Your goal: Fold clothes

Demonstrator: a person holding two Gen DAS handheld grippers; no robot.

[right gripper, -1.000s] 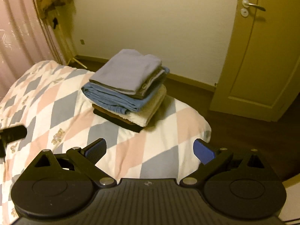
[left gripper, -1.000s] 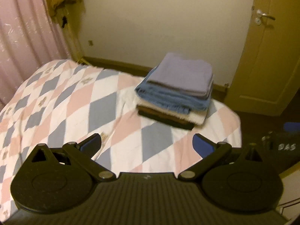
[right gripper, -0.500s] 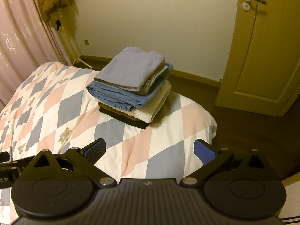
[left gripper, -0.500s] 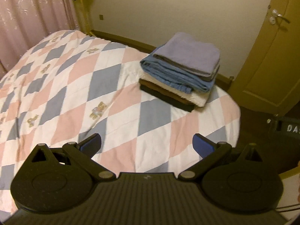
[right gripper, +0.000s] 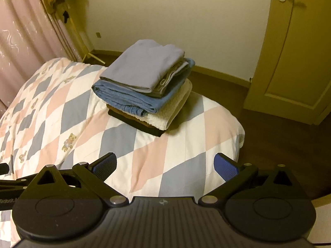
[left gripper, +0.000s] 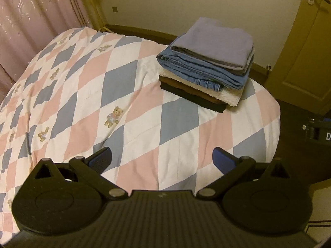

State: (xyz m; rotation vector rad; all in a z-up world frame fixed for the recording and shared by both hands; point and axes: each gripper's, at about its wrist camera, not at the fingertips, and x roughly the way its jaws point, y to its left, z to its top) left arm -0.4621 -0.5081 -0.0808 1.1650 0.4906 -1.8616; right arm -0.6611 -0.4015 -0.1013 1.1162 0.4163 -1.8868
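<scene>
We hold our left gripper (left gripper: pixel 162 158) with its blue-padded fingers spread wide apart and nothing between them, above the near part of the quilt (left gripper: pixel 128 95). Our right gripper (right gripper: pixel 165 164) is likewise wide apart and empty, over the same diamond-patterned quilt (right gripper: pixel 144 163). The stack of folded clothes (left gripper: pixel 209 62) lies on the quilt toward one o'clock in the left wrist view, and toward twelve o'clock (right gripper: pixel 144 88) in the right wrist view, well apart from both grippers. Beyond it, a door (right gripper: pixel 293 47) stands at two o'clock and a pink curtain (left gripper: pixel 35 24) at ten.
</scene>
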